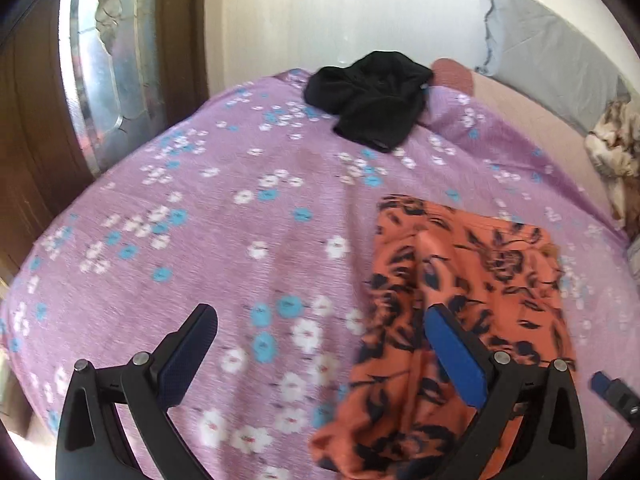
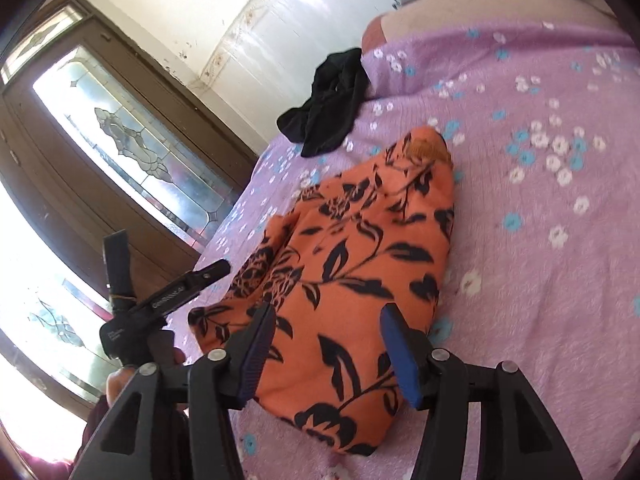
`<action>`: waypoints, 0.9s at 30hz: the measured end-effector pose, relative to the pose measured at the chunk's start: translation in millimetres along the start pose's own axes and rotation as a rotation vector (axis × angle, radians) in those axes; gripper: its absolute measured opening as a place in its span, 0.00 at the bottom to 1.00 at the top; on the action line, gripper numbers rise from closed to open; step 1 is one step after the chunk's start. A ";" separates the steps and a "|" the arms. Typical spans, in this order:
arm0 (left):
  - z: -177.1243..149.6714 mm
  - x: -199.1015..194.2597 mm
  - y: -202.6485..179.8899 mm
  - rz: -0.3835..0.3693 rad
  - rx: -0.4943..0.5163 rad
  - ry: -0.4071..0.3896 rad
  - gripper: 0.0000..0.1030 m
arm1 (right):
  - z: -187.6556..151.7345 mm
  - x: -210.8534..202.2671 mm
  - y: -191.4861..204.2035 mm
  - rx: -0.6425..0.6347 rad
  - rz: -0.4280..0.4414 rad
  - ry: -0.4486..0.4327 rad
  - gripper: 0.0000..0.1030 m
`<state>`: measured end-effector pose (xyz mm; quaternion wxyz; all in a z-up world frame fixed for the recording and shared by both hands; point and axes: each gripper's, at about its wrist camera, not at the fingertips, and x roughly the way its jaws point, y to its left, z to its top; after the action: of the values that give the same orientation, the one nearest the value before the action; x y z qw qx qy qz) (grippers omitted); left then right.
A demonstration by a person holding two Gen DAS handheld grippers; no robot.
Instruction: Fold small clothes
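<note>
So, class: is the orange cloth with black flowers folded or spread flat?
Folded: the orange floral cloth lies doubled, with a layered edge.

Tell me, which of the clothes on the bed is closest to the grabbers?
The orange garment with black flowers. It lies right in front of both grippers, while the black garment sits crumpled far off at the bed's edge.

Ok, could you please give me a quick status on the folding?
Left claw open, empty. Right claw open above orange floral garment, folded on bedspread. Black garment waiting, unfolded. Nothing in the way.
</note>
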<state>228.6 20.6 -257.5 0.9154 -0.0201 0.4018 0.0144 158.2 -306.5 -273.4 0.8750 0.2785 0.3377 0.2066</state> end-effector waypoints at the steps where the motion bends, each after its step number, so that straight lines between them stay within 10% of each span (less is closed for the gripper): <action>1: -1.4 9.6 1.1 0.048 0.010 0.040 1.00 | -0.9 3.3 0.5 -0.001 0.000 0.008 0.57; 5: -13.8 43.1 0.2 0.062 0.023 0.190 1.00 | -11.7 35.1 -4.2 -0.029 -0.072 0.102 0.58; 17: 11.1 16.8 3.9 -0.082 -0.029 0.028 1.00 | 35.8 24.1 14.2 -0.042 0.011 0.015 0.57; 22: -1.9 48.7 -25.5 -0.054 0.089 0.159 1.00 | 33.4 76.2 -22.3 0.099 0.067 0.160 0.56; 27: 1.7 48.4 -22.5 -0.067 0.053 0.151 1.00 | 36.4 61.1 -28.0 0.154 0.107 0.122 0.54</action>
<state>263.6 -1.3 -291.4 0.8827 -0.0104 0.4689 -0.0285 230.7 -306.8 -297.6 0.8166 0.3495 0.3898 0.2431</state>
